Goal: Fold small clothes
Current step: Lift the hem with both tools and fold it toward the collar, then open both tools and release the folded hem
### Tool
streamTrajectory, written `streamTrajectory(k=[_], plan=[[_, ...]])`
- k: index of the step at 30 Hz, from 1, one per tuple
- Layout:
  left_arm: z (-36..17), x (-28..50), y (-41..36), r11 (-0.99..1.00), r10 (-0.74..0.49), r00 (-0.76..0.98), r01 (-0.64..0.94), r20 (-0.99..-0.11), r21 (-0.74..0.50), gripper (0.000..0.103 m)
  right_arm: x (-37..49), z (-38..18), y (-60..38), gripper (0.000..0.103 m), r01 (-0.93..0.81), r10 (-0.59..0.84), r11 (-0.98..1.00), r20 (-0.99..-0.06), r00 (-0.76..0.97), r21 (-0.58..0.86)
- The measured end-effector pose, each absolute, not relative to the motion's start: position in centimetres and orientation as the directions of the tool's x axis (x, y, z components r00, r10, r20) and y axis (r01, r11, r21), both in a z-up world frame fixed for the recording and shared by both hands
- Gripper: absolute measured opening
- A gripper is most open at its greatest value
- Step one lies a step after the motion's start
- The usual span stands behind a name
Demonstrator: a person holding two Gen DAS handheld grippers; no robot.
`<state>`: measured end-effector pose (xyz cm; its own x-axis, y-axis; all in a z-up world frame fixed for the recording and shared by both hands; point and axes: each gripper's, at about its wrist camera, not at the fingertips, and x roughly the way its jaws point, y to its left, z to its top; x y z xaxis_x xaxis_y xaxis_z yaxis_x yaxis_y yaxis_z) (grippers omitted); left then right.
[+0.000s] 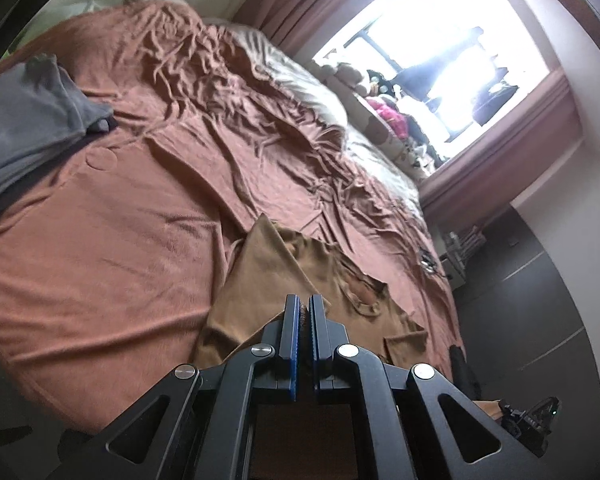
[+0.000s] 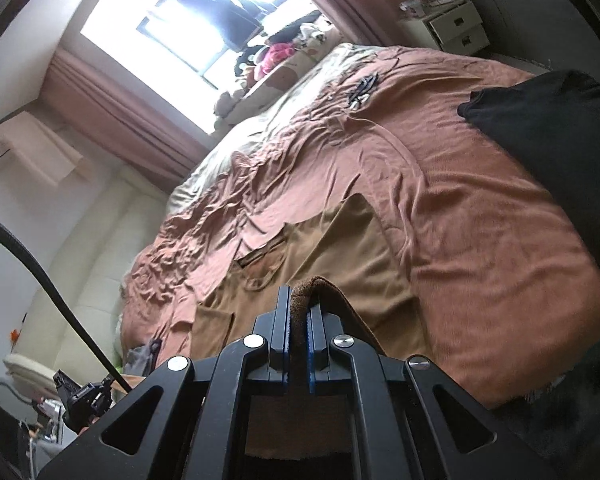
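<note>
A tan shirt (image 1: 260, 280) lies spread on the rust-coloured bedspread (image 1: 120, 240), collar toward the window. In the left wrist view my left gripper (image 1: 305, 304) is shut, with the shirt's edge pinched between its blue pads. In the right wrist view the same tan shirt (image 2: 332, 252) stretches away from me, and my right gripper (image 2: 299, 300) is shut on a folded hem of it that bulges up over the fingertips. The cloth hangs lifted at both grippers while the collar end rests on the bed.
A grey garment (image 1: 24, 120) lies at the bed's far left, a black garment (image 2: 548, 120) at its right. A small dark object (image 2: 362, 88) sits on the bedspread near the window sill clutter (image 2: 276, 56). White drawers (image 2: 456, 24) stand past the bed.
</note>
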<state>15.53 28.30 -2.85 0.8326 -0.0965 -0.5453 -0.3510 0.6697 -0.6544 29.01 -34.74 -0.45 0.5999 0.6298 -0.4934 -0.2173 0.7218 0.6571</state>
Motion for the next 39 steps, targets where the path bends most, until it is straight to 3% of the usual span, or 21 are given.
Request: streamTrajectory(k=[19, 24, 25, 26, 28, 29, 34, 39], plan=[[-11.9, 29.9, 32.0, 0.666, -0.092, 0.677, -0.503, -0.730, -0.550, 0.005, 43.6, -7.0, -28.7, 0.003, -0.087, 0.550, 0.802, -0.672, 0.495, 0.592], [-13.9, 32.0, 32.6, 0.688, -0.081, 0.605, -0.541, -0.792, -0.483, 0.006, 44.8, -7.4, -27.4, 0.011, -0.095, 0.556, 0.804, -0.685, 0.471, 0.587], [-14.0, 32.2, 32.7, 0.698, -0.083, 0.593, -0.539, -0.801, -0.471, 0.016, 44.8, -7.2, -27.2, 0.021, -0.107, 0.554, 0.808, -0.686, 0.472, 0.579], [-14.1, 32.3, 32.6, 0.710, -0.088, 0.583, -0.532, -0.808, -0.462, 0.034, 44.8, -7.1, -27.3, 0.028, -0.118, 0.549, 0.814, -0.685, 0.478, 0.569], [-13.9, 32.2, 32.4, 0.739, -0.082, 0.583, -0.508, -0.808, -0.442, 0.057, 44.6, -6.6, -27.5, 0.062, -0.149, 0.540, 0.824, -0.676, 0.501, 0.547], [-13.7, 32.1, 32.3, 0.756, -0.075, 0.585, -0.495, -0.808, -0.428, 0.064, 44.3, -6.0, -27.6, 0.065, -0.166, 0.533, 0.831, -0.673, 0.513, 0.531], [-13.0, 32.0, 30.8, 0.863, -0.040, 0.538, -0.407, -0.842, -0.300, 0.076, 43.6, -5.8, -27.3, 0.065, -0.247, 0.491, 0.870, -0.716, 0.496, 0.426], [-12.5, 31.8, 28.7, 0.937, 0.000, 0.498, -0.302, -0.867, -0.173, 0.080, 42.6, -5.6, -25.9, 0.065, -0.346, 0.433, 0.892, -0.770, 0.468, 0.291]])
